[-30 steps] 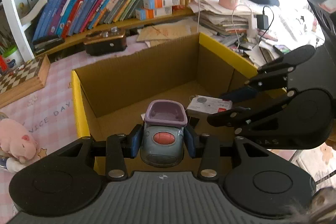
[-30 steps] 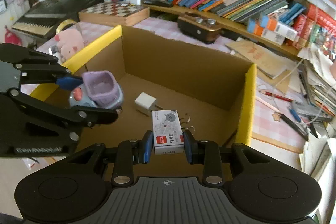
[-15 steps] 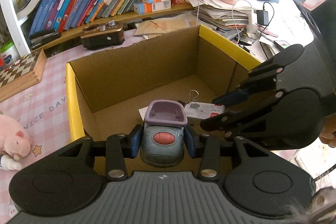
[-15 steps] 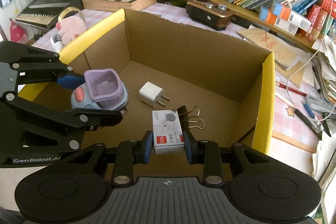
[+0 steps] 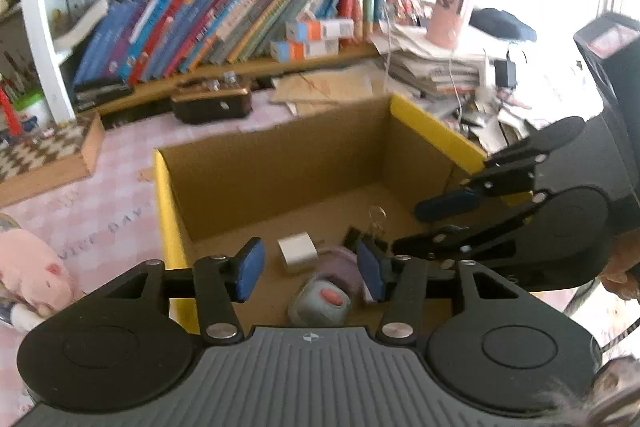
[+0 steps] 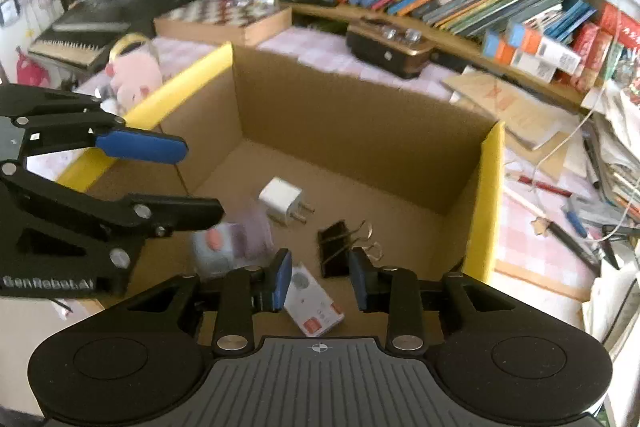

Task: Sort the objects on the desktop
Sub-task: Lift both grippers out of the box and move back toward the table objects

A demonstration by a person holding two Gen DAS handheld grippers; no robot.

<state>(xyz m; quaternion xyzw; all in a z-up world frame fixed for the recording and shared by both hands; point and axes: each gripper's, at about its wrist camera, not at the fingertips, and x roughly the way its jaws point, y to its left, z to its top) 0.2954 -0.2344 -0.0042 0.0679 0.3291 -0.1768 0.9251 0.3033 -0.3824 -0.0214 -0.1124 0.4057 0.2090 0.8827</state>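
Both grippers are open over a yellow-rimmed cardboard box (image 5: 436, 131) (image 6: 486, 195). My left gripper (image 5: 310, 273) is empty; the grey and purple toy car (image 5: 324, 301) is below it inside the box, blurred, and shows in the right wrist view (image 6: 228, 241). My right gripper (image 6: 320, 285) is empty; the white and red card box (image 6: 316, 303) is below it on the box floor. A white charger plug (image 5: 297, 251) (image 6: 280, 201) and black binder clips (image 6: 340, 247) lie on the floor of the box.
A pink plush pig (image 5: 34, 269) (image 6: 134, 77) lies left of the box. A chessboard (image 5: 44, 155), a brown radio (image 5: 212, 101), a shelf of books (image 5: 224, 27), paper stacks and pens (image 6: 576, 219) surround the box on the pink checked tablecloth.
Both grippers have opened. The toy car has dropped from my left gripper and the card box from my right gripper into the cardboard box. Both grippers have risen.
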